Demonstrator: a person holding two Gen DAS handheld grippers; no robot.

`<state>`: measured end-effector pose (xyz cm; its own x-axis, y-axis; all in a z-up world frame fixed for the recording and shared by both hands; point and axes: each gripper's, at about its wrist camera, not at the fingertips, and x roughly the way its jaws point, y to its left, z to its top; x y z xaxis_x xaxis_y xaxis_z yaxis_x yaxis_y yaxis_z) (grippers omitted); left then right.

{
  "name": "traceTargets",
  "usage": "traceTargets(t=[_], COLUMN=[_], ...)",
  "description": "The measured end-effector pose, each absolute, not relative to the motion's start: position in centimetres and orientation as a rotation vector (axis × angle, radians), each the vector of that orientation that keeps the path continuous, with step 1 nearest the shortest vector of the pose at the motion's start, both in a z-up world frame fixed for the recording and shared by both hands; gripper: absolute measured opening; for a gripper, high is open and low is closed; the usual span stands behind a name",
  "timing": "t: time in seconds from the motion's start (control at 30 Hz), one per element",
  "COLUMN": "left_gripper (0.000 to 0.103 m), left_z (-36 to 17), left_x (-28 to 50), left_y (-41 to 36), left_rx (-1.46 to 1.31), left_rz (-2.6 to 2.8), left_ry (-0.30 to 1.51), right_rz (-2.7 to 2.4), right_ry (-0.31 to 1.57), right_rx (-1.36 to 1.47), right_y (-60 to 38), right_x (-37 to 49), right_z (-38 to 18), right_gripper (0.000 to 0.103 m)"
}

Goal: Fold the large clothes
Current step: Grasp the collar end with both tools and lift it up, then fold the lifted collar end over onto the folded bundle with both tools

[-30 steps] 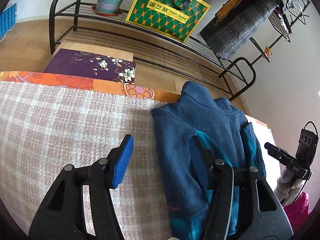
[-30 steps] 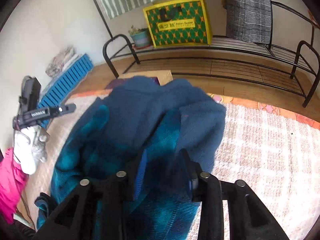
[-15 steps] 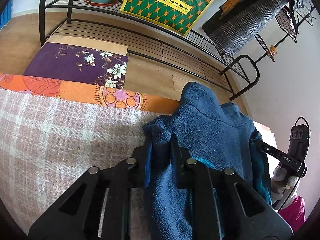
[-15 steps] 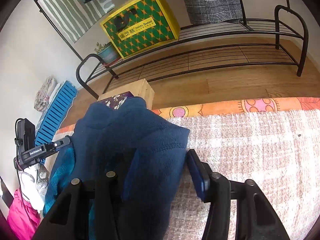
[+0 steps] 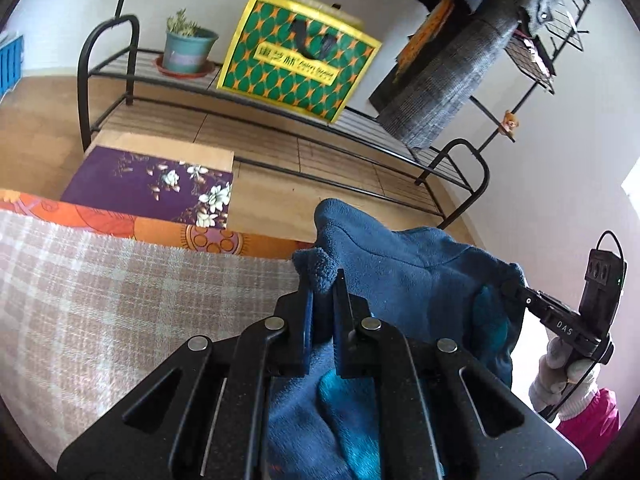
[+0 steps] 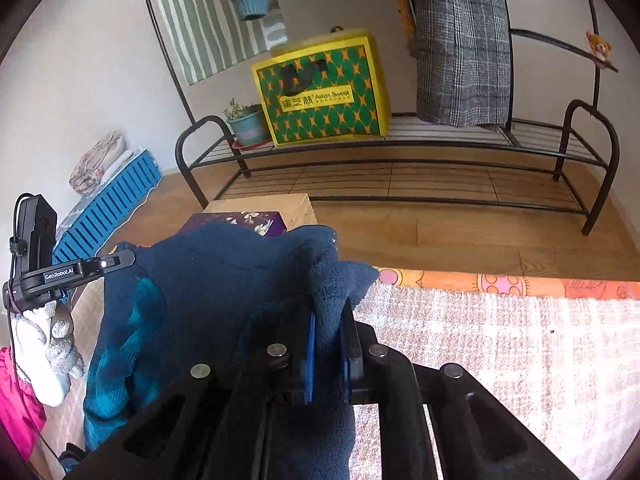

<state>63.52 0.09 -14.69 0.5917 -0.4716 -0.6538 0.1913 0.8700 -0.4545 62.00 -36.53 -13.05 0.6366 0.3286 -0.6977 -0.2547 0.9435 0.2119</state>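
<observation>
left gripper [image 5: 322,280] angled downward, clenched on blue fleece [image 5: 408,276], right gripper [image 6: 330,308] closing, pinching it too

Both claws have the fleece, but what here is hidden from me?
- Lower half of the navy-and-teal fleece jacket: left wrist view, behind the left claw.
- Its hem: right wrist view, cut by the bottom edge under the right claw.
- Small logo print on the green-and-yellow gift bag: too small.
</observation>
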Motion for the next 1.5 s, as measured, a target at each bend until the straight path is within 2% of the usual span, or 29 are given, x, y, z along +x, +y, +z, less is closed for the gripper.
traceTargets(t=[0.33, 0.57, 0.77, 0.97, 1.07, 1.17, 1.27, 1.3, 1.33, 1.4, 1.47, 1.5], left_gripper=[0.005, 0.005, 0.005, 0.005, 0.007, 0.013, 0.021, 0.028, 0.043, 0.061, 0.063, 0.063], left_z=[-8.1, -5.3, -6.3, -8.9, -9.8, -9.8, -9.2, -9.1, -8.8, -8.5, -9.0, -9.6], left_x=[54.7, 45.4, 36.6, 29.8, 27.2, 24.3, 22.2, 21.9, 21.9, 23.1, 25.5, 26.5], left_y=[0.6, 2.0, 2.9, 2.3, 1.8, 2.1, 3.5, 4.2, 4.9, 6.7, 7.9, 8.3], left_rx=[-0.316, -0.328, -0.349, -0.253, -0.191, -0.156, -0.213, -0.241, -0.281, -0.398, -0.508, -0.568], left_rz=[-0.451, -0.467, -0.483, -0.490, -0.510, -0.536, -0.562, -0.561, -0.554, -0.528, -0.509, -0.508], left_ry=[0.769, 0.745, 0.784, 0.864, 0.911, 0.925, 0.929, 0.928, 0.924, 0.914, 0.944, 0.972], right_rz=[0.383, 0.403, 0.410, 0.401, 0.391, 0.404, 0.381, 0.371, 0.362, 0.352, 0.362, 0.371], right_ry=[0.726, 0.719, 0.746, 0.823, 0.841, 0.856, 0.860, 0.859, 0.857, 0.849, 0.847, 0.852], right_rx=[0.080, 0.067, 0.076, 0.078, 0.052, 0.049, 0.028, 0.035, 0.056, 0.132, 0.241, 0.299], right_y=[-36.4, -35.6, -35.3, -35.3, -35.3, -35.8, -36.8, -37.4, -38.1, -39.5, -40.6, -41.0], right_x=[53.7, 44.3, 35.1, 28.0, 25.3, 23.7, 22.1, 21.7, 21.1, 20.5, 20.6, 20.8], right_z=[-6.1, -3.8, -4.5, -8.6, -10.0, -10.5, -10.3, -10.1, -9.9, -9.5, -9.4, -9.6], right_gripper=[0.007, 0.007, 0.007, 0.007, 0.008, 0.011, 0.016, 0.018, 0.027, 0.037, 0.052, 0.067])
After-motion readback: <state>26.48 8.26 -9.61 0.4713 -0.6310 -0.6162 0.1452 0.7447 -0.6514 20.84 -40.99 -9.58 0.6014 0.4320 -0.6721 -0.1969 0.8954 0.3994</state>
